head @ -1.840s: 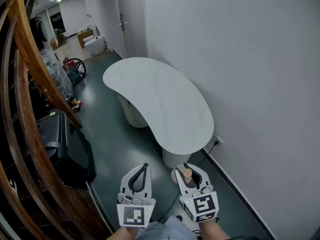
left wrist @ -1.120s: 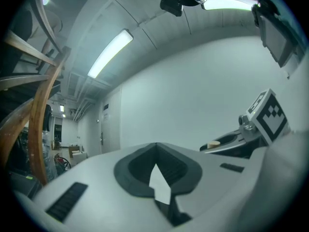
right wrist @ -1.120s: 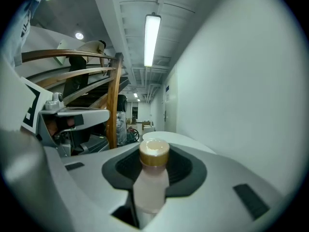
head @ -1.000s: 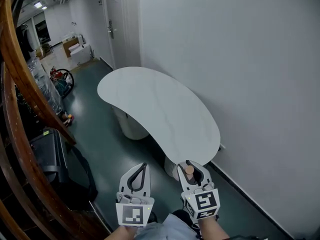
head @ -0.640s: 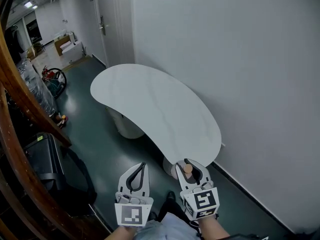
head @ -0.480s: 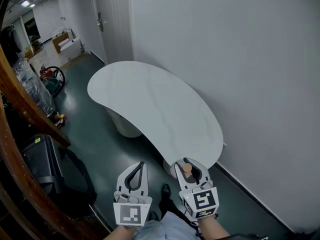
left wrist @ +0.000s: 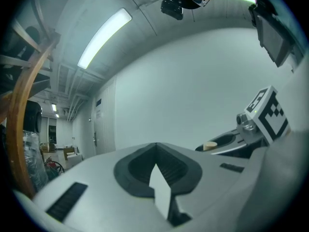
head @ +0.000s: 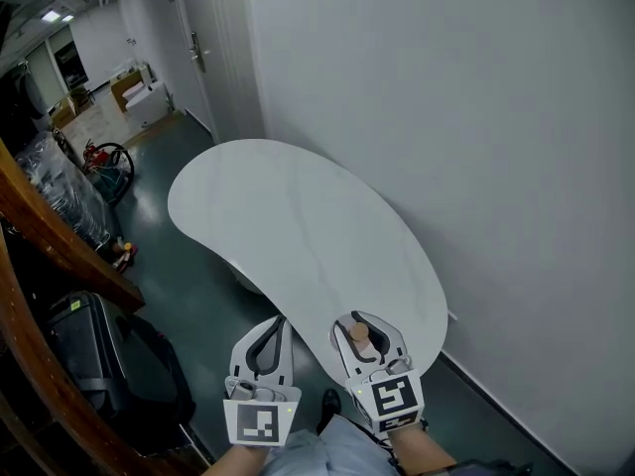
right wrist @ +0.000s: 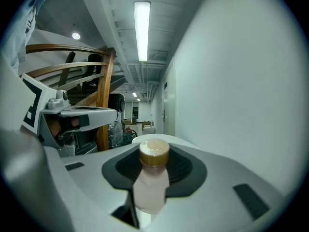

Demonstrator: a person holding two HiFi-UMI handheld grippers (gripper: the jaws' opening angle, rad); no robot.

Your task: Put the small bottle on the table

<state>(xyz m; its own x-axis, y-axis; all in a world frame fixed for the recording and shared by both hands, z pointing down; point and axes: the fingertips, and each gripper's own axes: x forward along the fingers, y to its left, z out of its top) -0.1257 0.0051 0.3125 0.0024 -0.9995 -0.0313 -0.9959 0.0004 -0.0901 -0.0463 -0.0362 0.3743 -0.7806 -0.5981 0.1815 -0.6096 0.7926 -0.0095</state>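
The small bottle (head: 359, 339) is pale pink with a tan cap (right wrist: 154, 153) and stands upright between the jaws of my right gripper (head: 365, 337), which is shut on it. That gripper hangs over the near end of the white kidney-shaped table (head: 288, 226). My left gripper (head: 268, 347) is beside it, off the table's near left edge, with its jaws shut and nothing between them (left wrist: 155, 148). In the left gripper view the right gripper (left wrist: 227, 141) and the bottle's cap (left wrist: 210, 145) show at the right.
A white wall (head: 476, 147) runs along the table's right side. A curved wooden stair rail (head: 45, 241) and a black case (head: 84, 340) stand at the left. Dark green floor (head: 189, 286) lies between them. A door (head: 203, 48), a wheel (head: 107, 159) and boxes are far back.
The table has come nearer in the head view, and its near end now lies under my right gripper. Both grippers hold the same pose, the bottle still gripped.
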